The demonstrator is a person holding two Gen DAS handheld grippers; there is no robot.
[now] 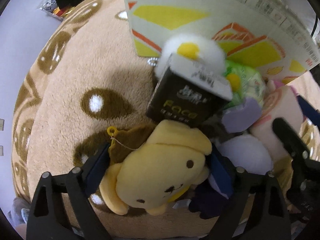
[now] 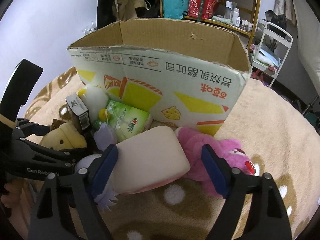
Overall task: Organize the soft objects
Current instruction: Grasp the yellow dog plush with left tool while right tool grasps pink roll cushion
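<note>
Soft clutter lies before the open cardboard box [image 2: 160, 84] for loading: left gripper [image 1: 158, 160] clamps the yellow plush dog [image 1: 160, 172]; right gripper [image 2: 158, 162] gapes wide around the cream foam block [image 2: 152, 156].

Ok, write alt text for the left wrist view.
The left gripper has its two blue-padded fingers around a yellow plush dog lying on a tan fleece rug with brown prints. Beyond it sit a black tissue pack, a white fried-egg plush and a printed cardboard box.

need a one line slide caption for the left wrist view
Left gripper fingers closed around a yellow plush dog on a tan bear rug, beside a black tissue pack.
</note>
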